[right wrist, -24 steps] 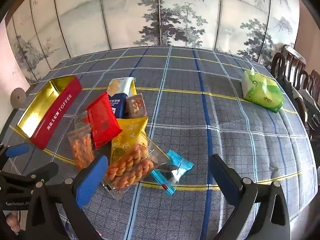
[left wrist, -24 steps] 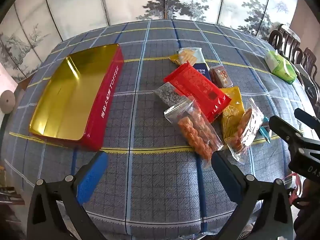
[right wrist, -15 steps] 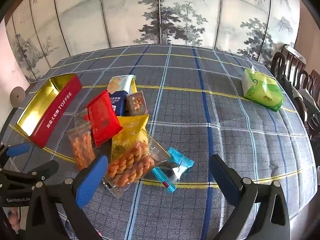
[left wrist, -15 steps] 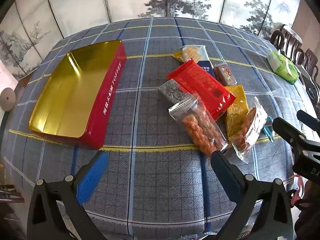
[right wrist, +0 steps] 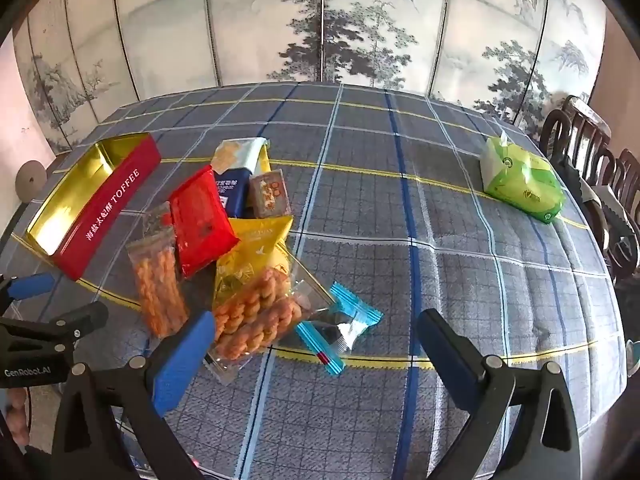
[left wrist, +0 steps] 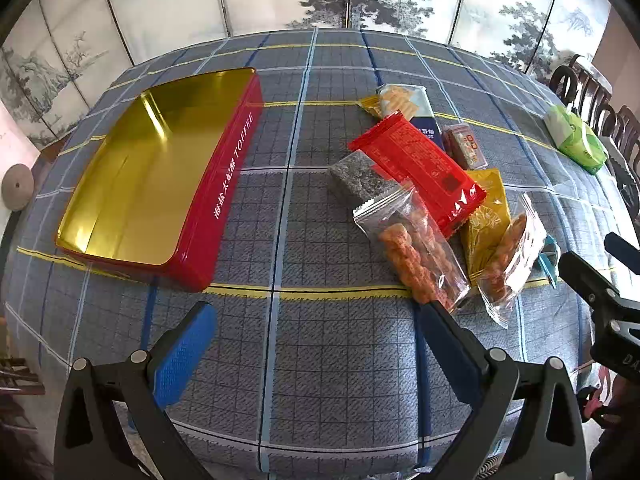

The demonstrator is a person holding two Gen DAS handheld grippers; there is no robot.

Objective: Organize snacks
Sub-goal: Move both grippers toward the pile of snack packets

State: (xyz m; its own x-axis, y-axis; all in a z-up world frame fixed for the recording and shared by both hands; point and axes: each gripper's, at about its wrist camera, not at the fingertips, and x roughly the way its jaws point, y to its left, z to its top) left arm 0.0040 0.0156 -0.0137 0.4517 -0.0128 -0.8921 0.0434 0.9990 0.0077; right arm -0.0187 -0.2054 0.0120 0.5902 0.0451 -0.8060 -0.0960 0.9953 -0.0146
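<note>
Gold tin (left wrist: 132, 172) shows you its whole bare floor only from your left gripper (left wrist: 316, 332); the right view cuts it off. Turquoise candy wrappers (right wrist: 340, 326), plain before your right gripper (right wrist: 316, 340), hide behind the snack pile (left wrist: 432, 200). Both grippers gape wide, holding nothing.

Bare cloth (left wrist: 320, 344) betw tin (left wrist: 224, 200) & snack pile (left wrist: 432, 208); right side clear.
</note>
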